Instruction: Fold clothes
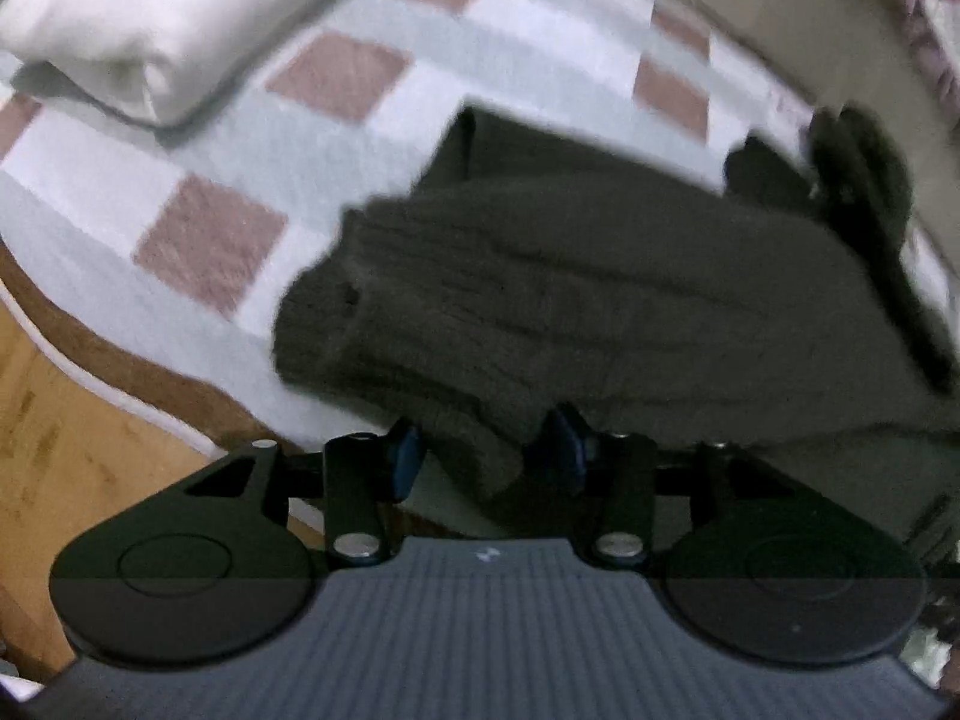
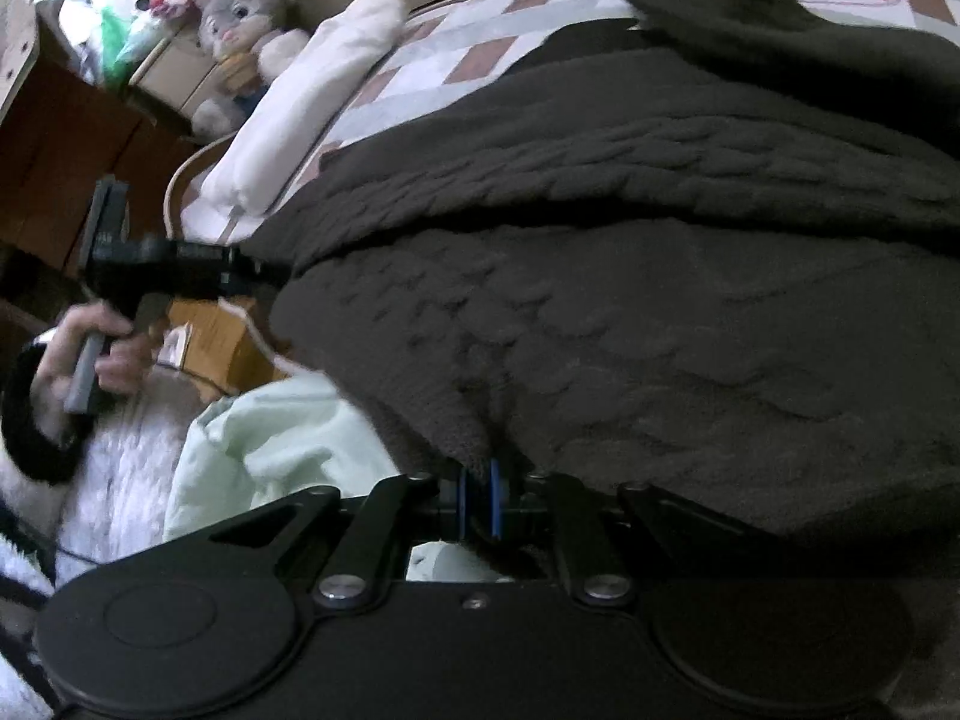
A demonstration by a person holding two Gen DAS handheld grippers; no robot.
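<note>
The dark knitted sweater (image 2: pixel 630 312) lies spread over the checked bedcover (image 1: pixel 210 192), a folded white garment (image 1: pixel 150 30) near it at the edge. The right gripper (image 2: pixel 478 498) pinches a ridge of the knit at the near hem, pads nearly together. The left gripper (image 1: pixel 486 450) stands spread, a cuff lying between its pads but not clamped (it looks like a let-go). Seemingly mid-fold; next the left needs a fresh hold on the sleeve.
</note>
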